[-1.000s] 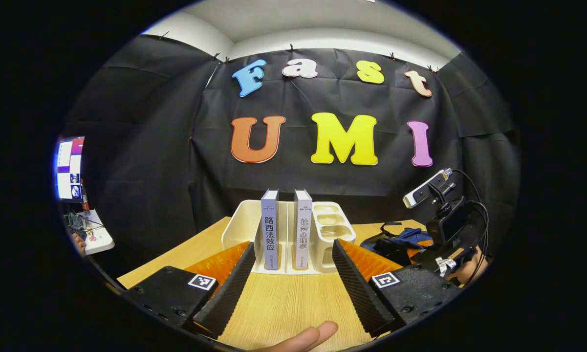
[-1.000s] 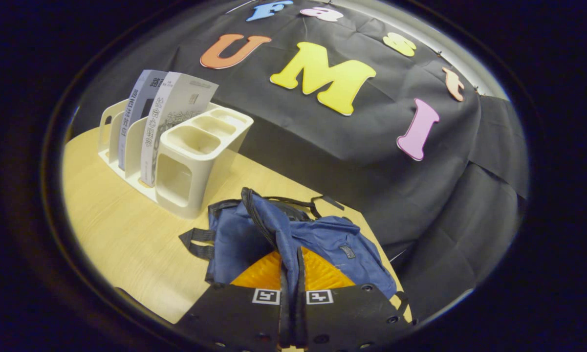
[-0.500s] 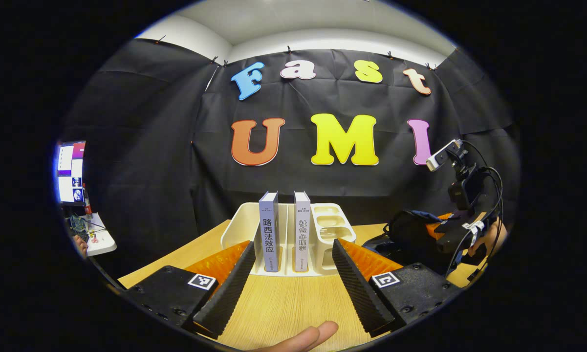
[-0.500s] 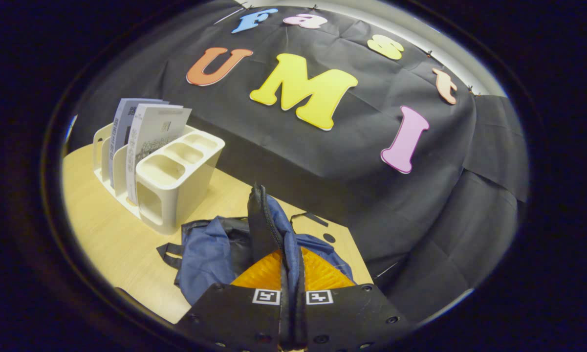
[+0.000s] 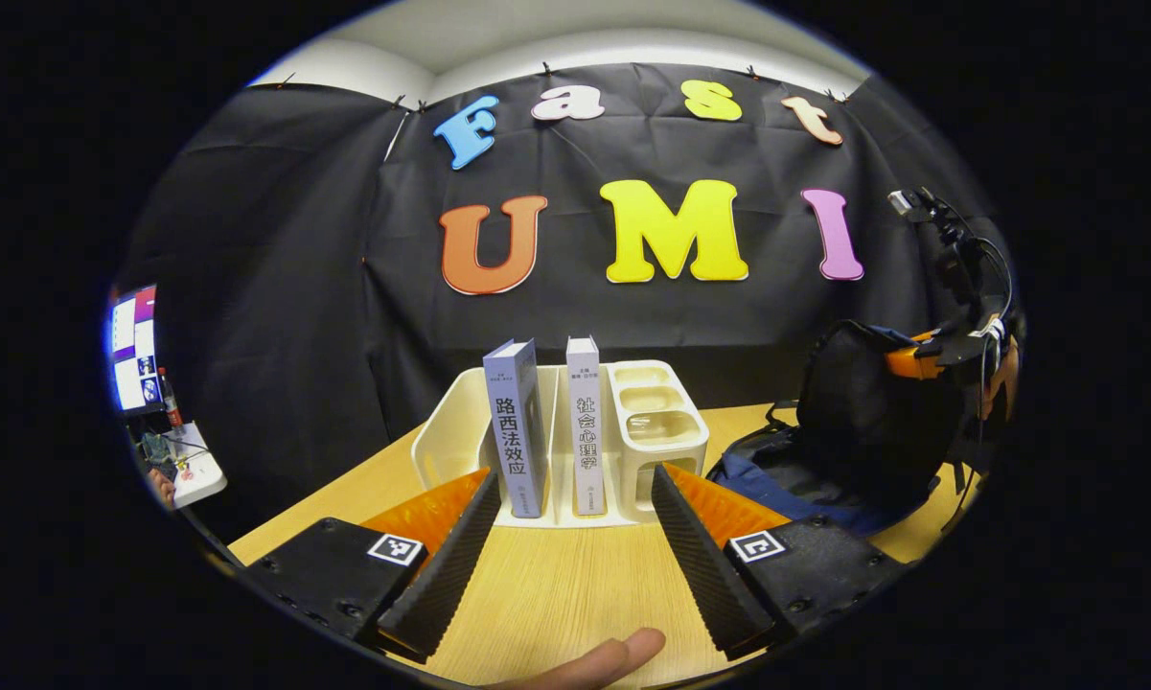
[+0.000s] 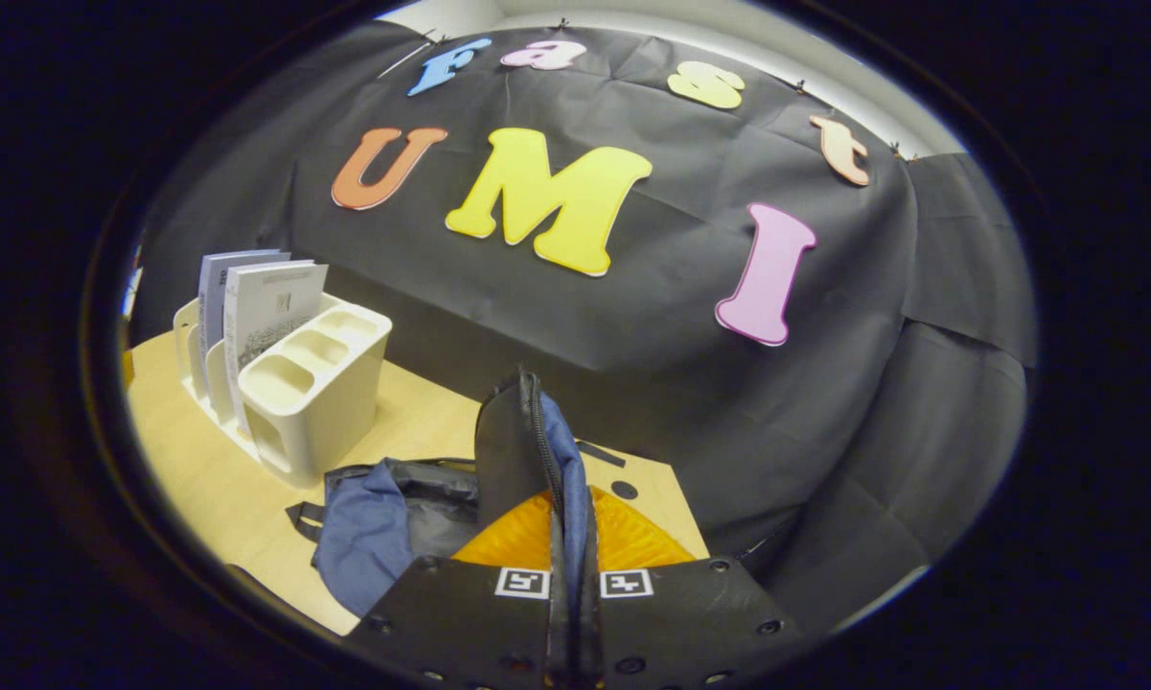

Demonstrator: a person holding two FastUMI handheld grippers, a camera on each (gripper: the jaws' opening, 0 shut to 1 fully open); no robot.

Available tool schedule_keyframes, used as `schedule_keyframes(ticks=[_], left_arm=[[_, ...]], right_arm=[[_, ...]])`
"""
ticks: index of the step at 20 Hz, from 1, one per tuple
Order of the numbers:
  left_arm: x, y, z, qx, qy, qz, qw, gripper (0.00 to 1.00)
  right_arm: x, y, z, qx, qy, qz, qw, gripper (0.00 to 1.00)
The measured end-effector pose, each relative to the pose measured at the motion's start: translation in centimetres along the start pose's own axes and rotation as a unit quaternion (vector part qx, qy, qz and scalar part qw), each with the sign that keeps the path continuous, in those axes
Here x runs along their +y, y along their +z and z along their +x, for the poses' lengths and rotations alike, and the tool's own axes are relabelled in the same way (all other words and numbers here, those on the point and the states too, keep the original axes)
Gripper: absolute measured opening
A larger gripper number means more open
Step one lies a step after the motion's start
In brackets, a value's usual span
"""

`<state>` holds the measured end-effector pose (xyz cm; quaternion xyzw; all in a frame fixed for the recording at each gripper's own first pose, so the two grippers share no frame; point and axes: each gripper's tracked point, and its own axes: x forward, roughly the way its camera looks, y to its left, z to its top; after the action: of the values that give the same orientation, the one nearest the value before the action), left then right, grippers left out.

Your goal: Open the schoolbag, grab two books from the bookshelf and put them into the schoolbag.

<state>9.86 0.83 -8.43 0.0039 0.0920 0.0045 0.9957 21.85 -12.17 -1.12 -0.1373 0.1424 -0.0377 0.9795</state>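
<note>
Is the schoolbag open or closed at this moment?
Open: the right gripper holds up the schoolbag flap, showing its dark lining.

Bookshelf and schoolbag side by side on the counter (image 5: 556, 594).
In the left gripper view, two books (image 5: 516, 431) stand upright in the bookshelf (image 5: 654, 426), left of its small compartments; the schoolbag (image 5: 863, 431) sits to the right, near the wall behind.

Blue schoolbag (image 6: 374, 527) lies open, flap raised; two grey books (image 5: 516, 429) upright in white bookshelf (image 5: 656, 426)
</note>
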Motion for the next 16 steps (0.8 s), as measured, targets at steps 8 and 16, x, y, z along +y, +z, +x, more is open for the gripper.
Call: schedule_keyframes(ticks=[8,16], left_arm=[[-0.2,3.6,3.9,-0.004,-0.009,0.019,1.0,0.99],[0.8,7.5,9.3,0.01,-0.006,0.014,1.0,0.99]], right_arm=[[-3.5,0.9,0.3,-0.009,0.025,0.045,0.999,0.05],[-5.8,0.5,1.3,-0.016,0.032,0.057,0.998,0.05]])
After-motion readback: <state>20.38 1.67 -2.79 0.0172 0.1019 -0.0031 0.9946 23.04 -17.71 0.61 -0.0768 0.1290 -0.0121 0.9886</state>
